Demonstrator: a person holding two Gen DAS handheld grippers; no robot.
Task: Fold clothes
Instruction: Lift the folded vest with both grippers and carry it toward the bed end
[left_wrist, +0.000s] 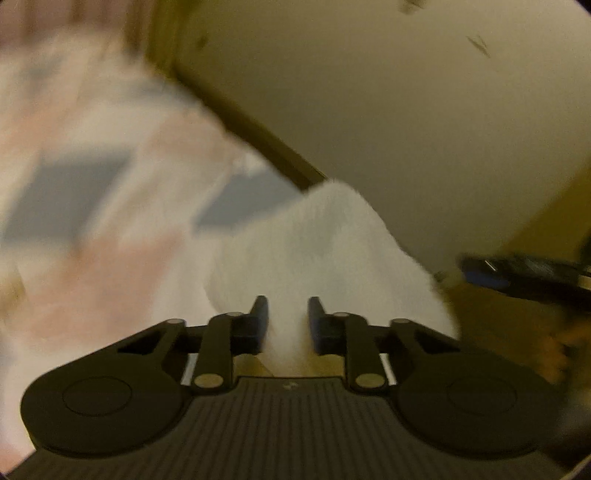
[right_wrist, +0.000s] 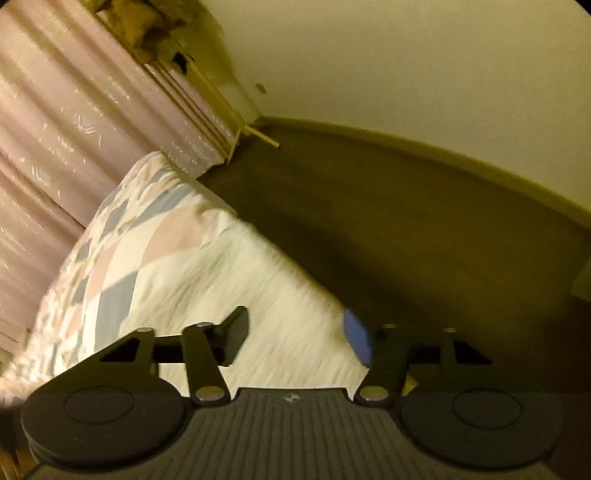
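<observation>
Left gripper (left_wrist: 287, 317) has its two fingers pinched onto a bunched fold of one fluffy white garment (left_wrist: 317, 254), lifting it above the patchwork bedspread (left_wrist: 92, 206) with its pink, grey and white patches. Right gripper (right_wrist: 297, 334) is spread wide and holding nothing, hovering over the white garment (right_wrist: 258, 295) spread on that one bed, pink curtains (right_wrist: 66, 122) behind.

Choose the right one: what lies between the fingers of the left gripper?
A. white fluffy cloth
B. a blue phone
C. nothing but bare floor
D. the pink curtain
A: in the left wrist view, white fluffy cloth fills the gap of the left gripper, whose fingers stand close at either side of it.
</observation>
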